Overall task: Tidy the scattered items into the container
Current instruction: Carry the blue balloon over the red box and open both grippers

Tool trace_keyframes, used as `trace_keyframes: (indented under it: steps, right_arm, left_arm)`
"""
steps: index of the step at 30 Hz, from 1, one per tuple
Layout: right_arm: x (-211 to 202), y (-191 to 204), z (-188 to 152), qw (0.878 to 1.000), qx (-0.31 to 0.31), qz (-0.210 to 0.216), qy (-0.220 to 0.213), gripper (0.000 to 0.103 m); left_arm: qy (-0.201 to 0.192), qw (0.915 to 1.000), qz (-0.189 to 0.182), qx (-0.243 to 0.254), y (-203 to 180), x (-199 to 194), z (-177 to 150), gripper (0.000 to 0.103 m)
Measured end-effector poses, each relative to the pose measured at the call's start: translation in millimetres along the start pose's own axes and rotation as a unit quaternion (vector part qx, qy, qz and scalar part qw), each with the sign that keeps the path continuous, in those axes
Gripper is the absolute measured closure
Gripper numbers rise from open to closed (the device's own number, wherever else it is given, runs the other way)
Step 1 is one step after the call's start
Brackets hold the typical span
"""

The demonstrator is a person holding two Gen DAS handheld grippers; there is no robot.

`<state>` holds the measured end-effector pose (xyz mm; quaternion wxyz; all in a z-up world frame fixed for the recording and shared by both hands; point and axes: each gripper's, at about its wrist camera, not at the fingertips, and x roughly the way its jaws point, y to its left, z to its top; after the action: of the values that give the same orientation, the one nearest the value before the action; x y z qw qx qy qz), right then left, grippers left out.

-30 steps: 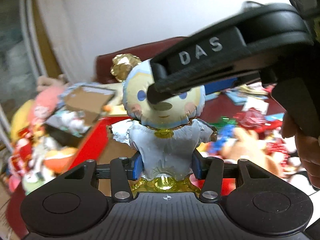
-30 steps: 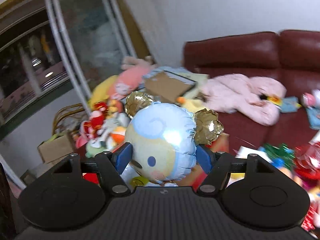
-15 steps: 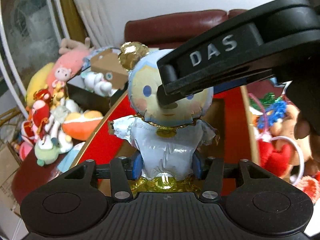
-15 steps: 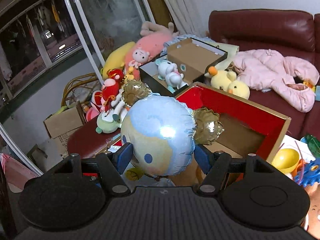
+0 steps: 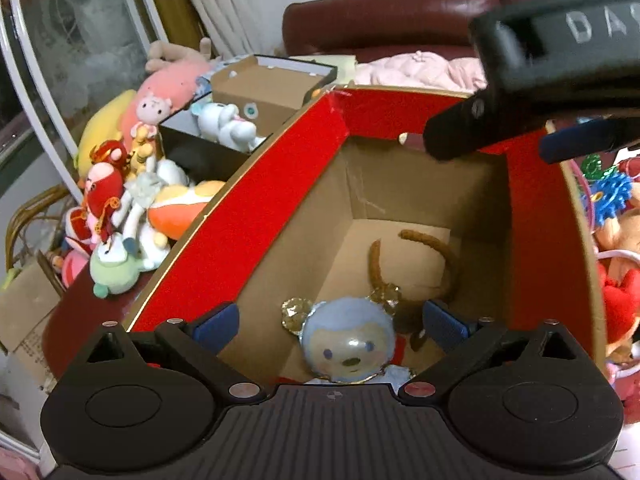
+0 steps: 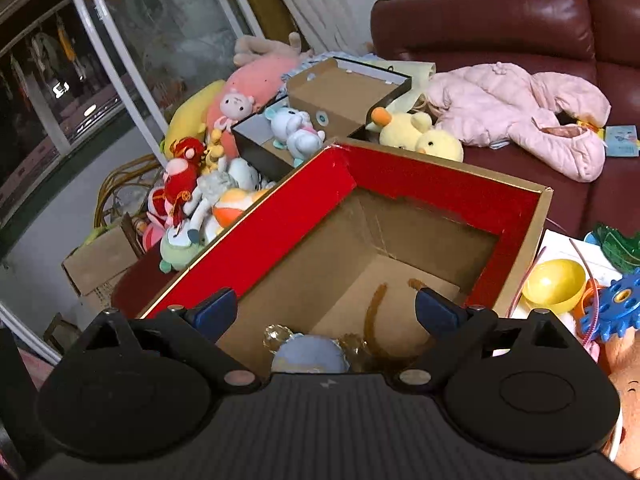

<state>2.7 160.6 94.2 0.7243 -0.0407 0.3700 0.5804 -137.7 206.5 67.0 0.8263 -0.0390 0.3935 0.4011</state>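
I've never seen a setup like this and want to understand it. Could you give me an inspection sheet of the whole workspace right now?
Surface: mostly hidden under toys; dark red sofa behind.
Job's things: foil balloon doll lies face up inside the red-lined cardboard box, beside a brown headband.
Clutter: plush toys, yellow ducks, pink jacket, yellow egg, blue gear.
Grippers: left gripper open, empty; right gripper open, empty, above the box.
Cables: nothing seen.
Surroundings: glass door, white wall.
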Motion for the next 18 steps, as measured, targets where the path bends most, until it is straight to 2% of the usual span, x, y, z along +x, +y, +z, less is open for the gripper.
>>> trace_keyframes:
  steps: [9, 18]
  right_arm:
    - [-18, -6, -4, 1.000, -0.020, -0.008, 0.021, 0.006]
    - [-50, -39, -5, 0.999, 0.012, -0.029, 0.008, 0.006]
  left_arm:
    - [-0.018, 0.9997, -0.009, 0.013, -22, -16, 1, 0.000]
    - [-0.044, 0.9984, -0.025, 0.027, -46, -39, 8, 0.000]
